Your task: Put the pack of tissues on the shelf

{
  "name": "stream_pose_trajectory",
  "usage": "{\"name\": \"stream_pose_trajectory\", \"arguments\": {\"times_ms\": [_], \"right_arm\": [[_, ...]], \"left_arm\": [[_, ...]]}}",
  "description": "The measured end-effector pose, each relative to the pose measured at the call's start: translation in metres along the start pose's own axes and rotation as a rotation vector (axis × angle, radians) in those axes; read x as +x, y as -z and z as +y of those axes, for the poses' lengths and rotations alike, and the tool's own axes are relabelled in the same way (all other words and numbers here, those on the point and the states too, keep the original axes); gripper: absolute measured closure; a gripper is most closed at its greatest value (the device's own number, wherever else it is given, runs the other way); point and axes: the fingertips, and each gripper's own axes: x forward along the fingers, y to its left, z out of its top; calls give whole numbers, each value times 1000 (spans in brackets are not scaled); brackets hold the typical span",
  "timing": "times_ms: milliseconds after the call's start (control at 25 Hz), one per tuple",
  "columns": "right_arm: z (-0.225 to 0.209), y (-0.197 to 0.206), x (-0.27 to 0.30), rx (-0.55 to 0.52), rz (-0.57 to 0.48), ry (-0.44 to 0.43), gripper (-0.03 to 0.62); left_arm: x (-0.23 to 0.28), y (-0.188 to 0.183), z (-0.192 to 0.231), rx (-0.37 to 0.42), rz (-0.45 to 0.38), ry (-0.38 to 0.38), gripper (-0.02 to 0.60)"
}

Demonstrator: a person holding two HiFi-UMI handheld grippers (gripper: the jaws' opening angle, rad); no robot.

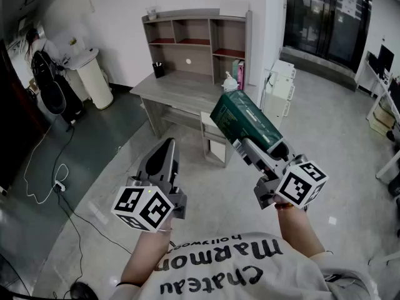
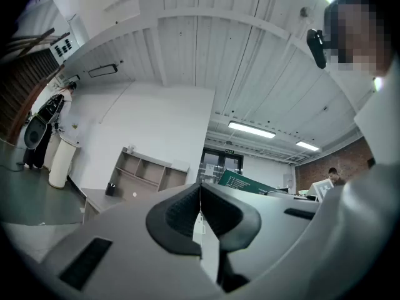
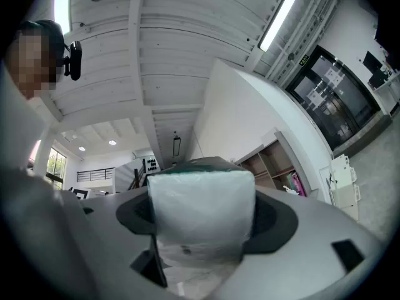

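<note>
A dark green pack of tissues sticks forward out of my right gripper, whose jaws are shut on its sides. In the right gripper view the pack's pale end fills the gap between the black pads. My left gripper is held beside it, lower left, jaws shut with nothing between them. The grey shelf with open compartments stands on a desk against the far wall, well ahead of both grippers. The shelf also shows small in the left gripper view and in the right gripper view.
A white bin and a dark backpack sit left of the desk. Cables trail over the floor at left. A white cabinet stands right of the desk, a spray bottle and books on it.
</note>
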Motion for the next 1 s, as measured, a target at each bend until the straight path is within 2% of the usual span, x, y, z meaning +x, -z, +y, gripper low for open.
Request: {"name": "stream_pose_trajectory", "arguments": {"times_ms": [280,640,840,1000], "right_arm": [[-10,6,4,10,1,-5,227],[-37,17,16,-31,-21,-25,227],[-52,0,64,-38,2,-54,226],[-63,8,89,-21,59,-60,224]], "left_arm": [[4,13,3,-9,4,1,563],[20,36,18,17,-30,-5,563],[56,22,47,-4,-24,-34,563],[72,31,65,-34,4,-65,563]]}}
